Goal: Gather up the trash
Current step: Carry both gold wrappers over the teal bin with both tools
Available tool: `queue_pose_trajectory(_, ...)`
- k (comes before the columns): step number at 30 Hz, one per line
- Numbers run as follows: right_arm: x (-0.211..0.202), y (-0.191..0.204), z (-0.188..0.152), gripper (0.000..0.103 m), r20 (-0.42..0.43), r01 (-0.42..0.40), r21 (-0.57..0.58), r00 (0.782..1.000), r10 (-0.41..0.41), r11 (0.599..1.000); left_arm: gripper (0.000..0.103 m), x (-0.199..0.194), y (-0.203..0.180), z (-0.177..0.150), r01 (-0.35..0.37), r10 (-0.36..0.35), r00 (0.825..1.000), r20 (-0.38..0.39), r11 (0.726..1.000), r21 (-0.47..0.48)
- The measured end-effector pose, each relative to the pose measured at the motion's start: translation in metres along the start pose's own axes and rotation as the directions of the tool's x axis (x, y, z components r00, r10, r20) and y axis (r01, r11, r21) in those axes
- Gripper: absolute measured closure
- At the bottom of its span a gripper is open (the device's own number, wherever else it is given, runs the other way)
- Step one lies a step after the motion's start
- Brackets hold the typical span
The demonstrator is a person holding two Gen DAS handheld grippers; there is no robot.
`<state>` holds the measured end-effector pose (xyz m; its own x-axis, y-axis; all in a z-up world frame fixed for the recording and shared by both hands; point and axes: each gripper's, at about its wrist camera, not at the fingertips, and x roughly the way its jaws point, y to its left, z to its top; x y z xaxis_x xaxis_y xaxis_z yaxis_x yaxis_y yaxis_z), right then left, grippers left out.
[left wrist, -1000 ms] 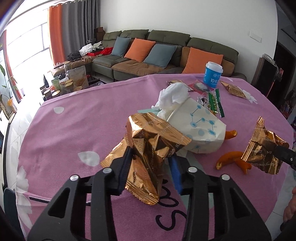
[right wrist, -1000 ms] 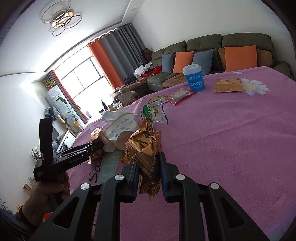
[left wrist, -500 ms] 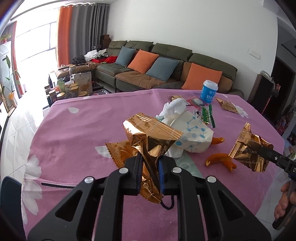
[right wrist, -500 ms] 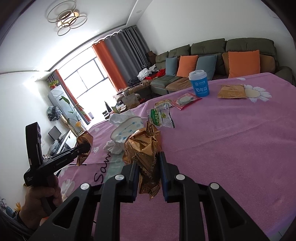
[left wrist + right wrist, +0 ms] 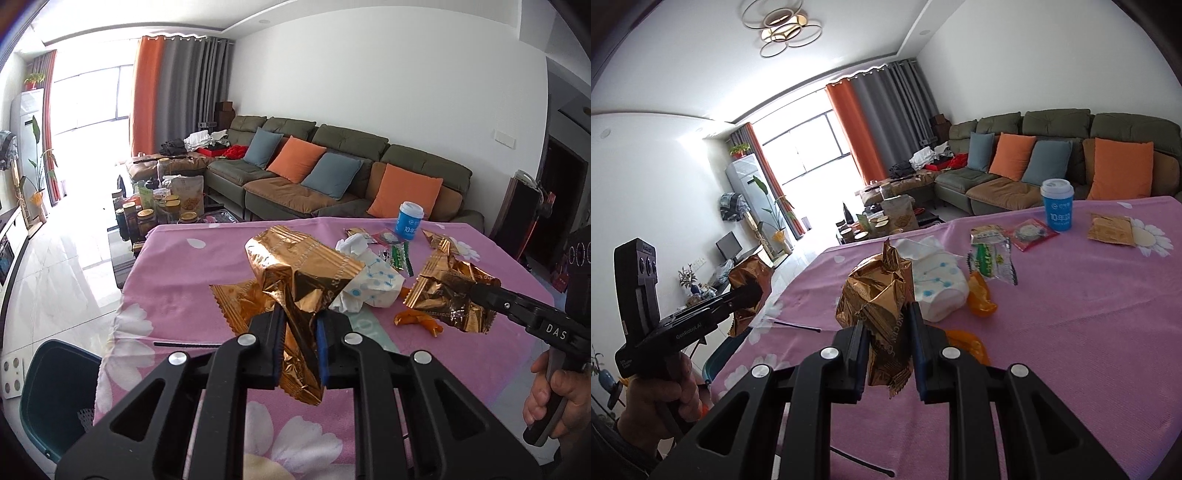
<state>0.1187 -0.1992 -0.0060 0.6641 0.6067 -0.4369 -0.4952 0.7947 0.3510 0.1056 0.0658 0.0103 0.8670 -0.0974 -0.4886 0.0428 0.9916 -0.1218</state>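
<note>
A: What is the left gripper [image 5: 299,345] doing?

B: Its fingers [image 5: 275,343] are clamped on a crumpled gold foil snack wrapper [image 5: 303,280], lifted clear of the tabletop [image 5: 177,266], which wears a pink cloth with white flower prints.

A: And the right gripper [image 5: 888,349]?

B: It is pinched on a second crumpled gold foil wrapper [image 5: 881,306], also held up off the cloth. In the left wrist view that wrapper [image 5: 448,295] hangs to the right of the first, the 2 apart.

A: What trash lies on the tabletop?

B: A flat gold wrapper [image 5: 238,299] lies behind the left gripper's load. A white tissue pack with blue dots [image 5: 938,288] sits near the middle, with orange peel pieces [image 5: 979,295] just beside it. Farther back are a clear packet with green print [image 5: 991,262], a red-edged packet [image 5: 1030,232] and another flat gold wrapper [image 5: 1110,229]. A blue paper cup with a white lid [image 5: 1057,203] stands upright at the far edge.

A: Anything off the tabletop?

B: A dark teal bin [image 5: 55,395] stands on the floor at the left corner of the tabletop, and a green sofa with orange and blue cushions [image 5: 332,173] runs along the far wall
</note>
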Motion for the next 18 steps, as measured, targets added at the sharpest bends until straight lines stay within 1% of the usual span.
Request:
queue_pose_trajectory(3, 0.005, 0.019, 0.004, 0.084, 0.001, -0.038, -0.038, 0.999, 0.038, 0.999, 0.089, -0.019, 0.008, -0.004, -0.018, 0.019, 1.000, 0.022, 1.000, -0.013)
queue_pose_trajectory(9, 0.019, 0.063, 0.013, 0.084, -0.010, -0.125, -0.123, 0.992, 0.125, 0.984, 0.089, -0.058, 0.029, -0.010, -0.079, 0.082, 0.995, 0.062, 0.995, -0.054)
queue_pose_trajectory(14, 0.037, 0.099, 0.016, 0.084, -0.037, -0.201, -0.182, 0.980, 0.197, 0.962, 0.089, -0.091, 0.048, -0.016, -0.147, 0.155, 0.984, 0.092, 0.985, -0.088)
queue_pose_trajectory(18, 0.056, 0.124, 0.018, 0.084, -0.074, -0.255, -0.220, 0.967, 0.245, 0.942, 0.089, -0.114, 0.066, -0.022, -0.209, 0.222, 0.970, 0.104, 0.971, -0.120)
